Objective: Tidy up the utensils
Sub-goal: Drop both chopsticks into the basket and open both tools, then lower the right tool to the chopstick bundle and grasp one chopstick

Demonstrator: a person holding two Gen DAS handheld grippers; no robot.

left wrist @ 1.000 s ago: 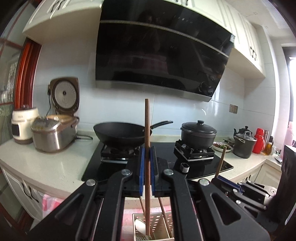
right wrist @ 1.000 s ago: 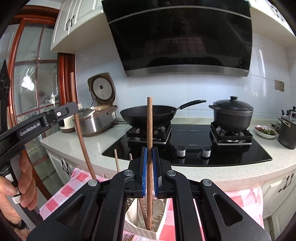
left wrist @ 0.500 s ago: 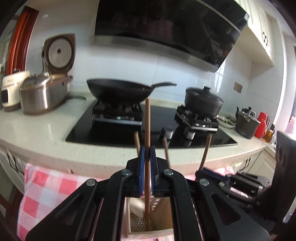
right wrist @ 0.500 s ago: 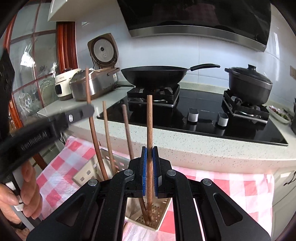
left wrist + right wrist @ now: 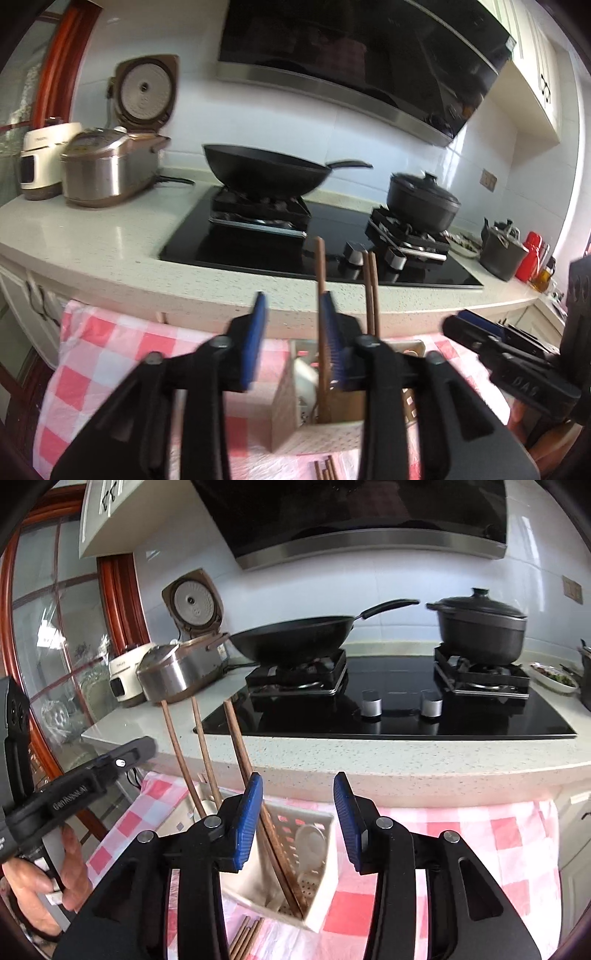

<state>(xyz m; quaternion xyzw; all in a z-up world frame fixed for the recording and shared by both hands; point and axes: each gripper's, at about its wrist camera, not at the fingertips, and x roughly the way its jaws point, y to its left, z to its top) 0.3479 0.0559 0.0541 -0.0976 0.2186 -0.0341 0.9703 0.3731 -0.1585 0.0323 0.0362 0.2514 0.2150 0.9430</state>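
A cream perforated utensil holder stands on a red-and-white checked cloth. Several brown wooden chopsticks stand in it, with a white spoon. My left gripper is open above the holder; one chopstick leans by its right pad. My right gripper is open above the holder, a chopstick beside its left pad. Each gripper shows in the other's view, the right one in the left wrist view and the left one in the right wrist view.
More chopsticks lie on the cloth in front of the holder. Behind is a counter with a black hob, a wok, a lidded pot, a rice cooker, and kettles and bottles at far right.
Both grippers opened and let go of their chopsticks, which now stand in the holder. Both cameras tilted and shifted, and the left gripper moved left of the holder.
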